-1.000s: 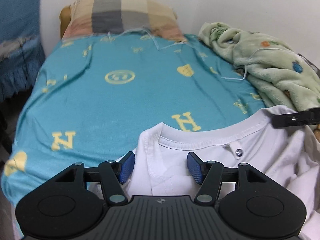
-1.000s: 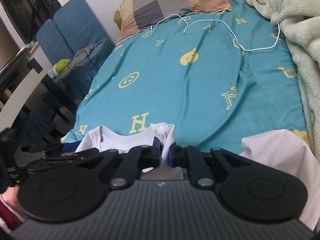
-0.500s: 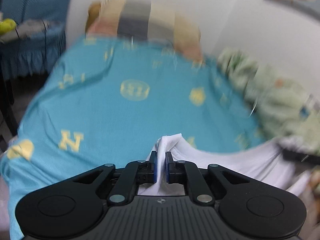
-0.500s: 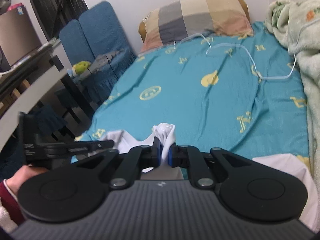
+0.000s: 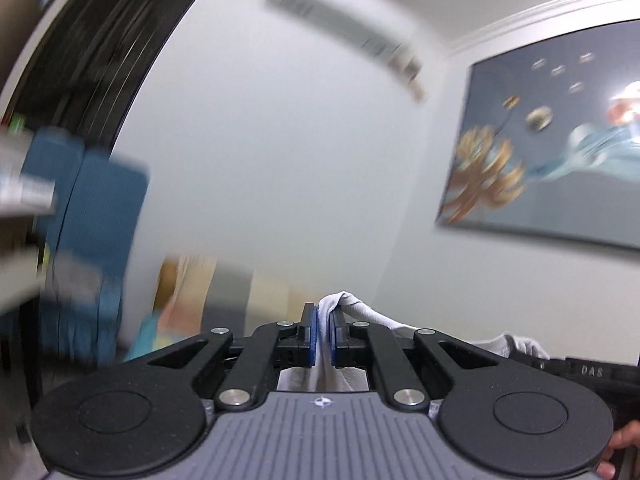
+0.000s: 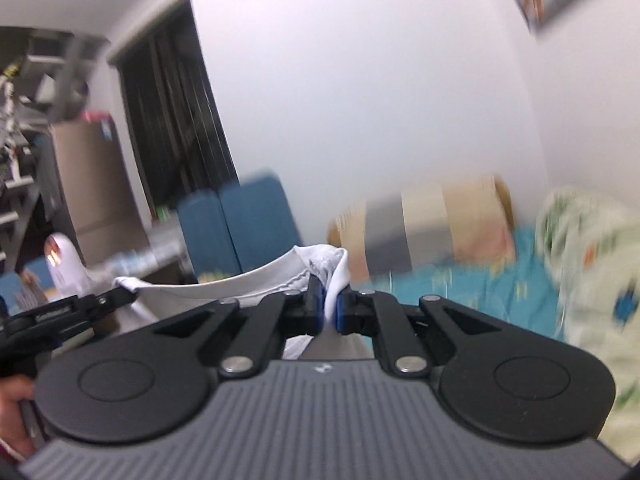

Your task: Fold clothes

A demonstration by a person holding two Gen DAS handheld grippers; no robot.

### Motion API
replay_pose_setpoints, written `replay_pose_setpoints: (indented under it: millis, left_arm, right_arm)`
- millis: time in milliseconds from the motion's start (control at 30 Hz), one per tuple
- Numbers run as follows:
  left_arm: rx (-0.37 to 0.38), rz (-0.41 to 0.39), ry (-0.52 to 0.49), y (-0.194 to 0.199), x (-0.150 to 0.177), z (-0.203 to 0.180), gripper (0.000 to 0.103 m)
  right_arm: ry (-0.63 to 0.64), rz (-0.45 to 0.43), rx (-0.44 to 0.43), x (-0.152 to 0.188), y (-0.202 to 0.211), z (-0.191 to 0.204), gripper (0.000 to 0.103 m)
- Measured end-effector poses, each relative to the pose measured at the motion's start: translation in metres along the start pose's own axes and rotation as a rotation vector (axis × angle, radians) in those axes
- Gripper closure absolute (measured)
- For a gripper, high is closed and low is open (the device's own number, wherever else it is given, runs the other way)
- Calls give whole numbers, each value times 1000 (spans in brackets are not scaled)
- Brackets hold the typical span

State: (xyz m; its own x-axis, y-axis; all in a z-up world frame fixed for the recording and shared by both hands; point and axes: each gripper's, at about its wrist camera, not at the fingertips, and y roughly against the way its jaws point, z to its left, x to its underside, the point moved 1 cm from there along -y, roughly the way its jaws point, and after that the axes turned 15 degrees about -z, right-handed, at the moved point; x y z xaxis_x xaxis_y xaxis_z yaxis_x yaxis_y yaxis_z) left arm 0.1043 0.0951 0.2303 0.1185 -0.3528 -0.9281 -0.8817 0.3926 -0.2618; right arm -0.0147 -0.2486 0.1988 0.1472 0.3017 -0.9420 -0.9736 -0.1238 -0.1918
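Both grippers are up in the air with one white shirt (image 6: 224, 286) strung between them. The left gripper (image 5: 323, 334) has its fingers clamped on a bunch of the cloth, and the right gripper (image 6: 328, 310) pinches another bunch the same way. The shirt's top edge runs straight from one grip to the other, sagging a little, and the rest hangs below, out of sight. It's held above the near edge of the one bed (image 6: 460, 280), neither hand nearer. One pillow (image 6: 428, 232) lies at the head end.
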Motion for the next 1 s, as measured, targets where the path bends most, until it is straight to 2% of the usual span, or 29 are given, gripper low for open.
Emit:
replay_pose_setpoints:
  millis: [200, 367, 500, 600, 700, 833, 933, 1000]
  left_arm:
    - [68, -156, -39, 39, -126, -79, 97]
    - [81, -223, -60, 68, -203, -133, 97]
    - [85, -282, -104, 101, -248, -170, 96]
    - [80, -301, -124, 129, -274, -189, 96]
    - [60, -293, -131, 144, -281, -194, 96]
    - [16, -242, -115, 140, -258, -179, 96]
    - [-34, -179, -72, 118, -207, -144, 96]
    - [-69, -134, -40, 101, -168, -117, 96]
  right_arm:
    - [75, -172, -17, -128, 47, 45, 94]
    - [109, -270, -27, -212, 89, 75, 94]
    - [131, -327, -45, -256, 129, 97, 94]
    - [124, -305, -55, -255, 135, 101, 94]
    - [116, -281, -66, -252, 139, 104, 94]
    - [105, -249, -80, -249, 145, 109, 94]
    - [92, -193, -60, -217, 123, 102, 94]
    - [86, -137, -33, -184, 96, 92, 94]
